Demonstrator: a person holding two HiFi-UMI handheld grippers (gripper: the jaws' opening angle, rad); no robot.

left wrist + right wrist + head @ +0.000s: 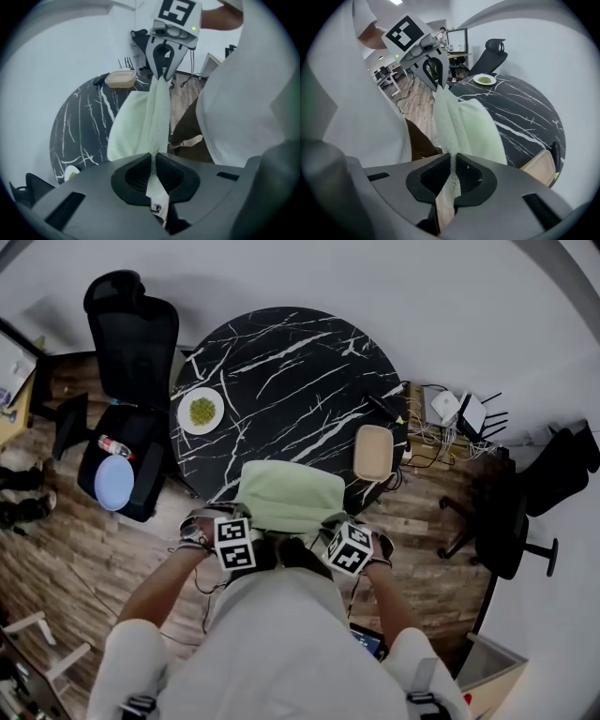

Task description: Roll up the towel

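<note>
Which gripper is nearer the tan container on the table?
Right. The right gripper, jaws shut on the towel, is just below the tan container in the head view. The left gripper grips the towel's other corner, farther to the left.

On round black marble table (281,362): plate of green food (201,412) left, beige container (373,453) right, green towel (289,495) over near edge.

left hand-held gripper (153,156) and right hand-held gripper (453,156) point down, clamped on towel (286,498).
</note>
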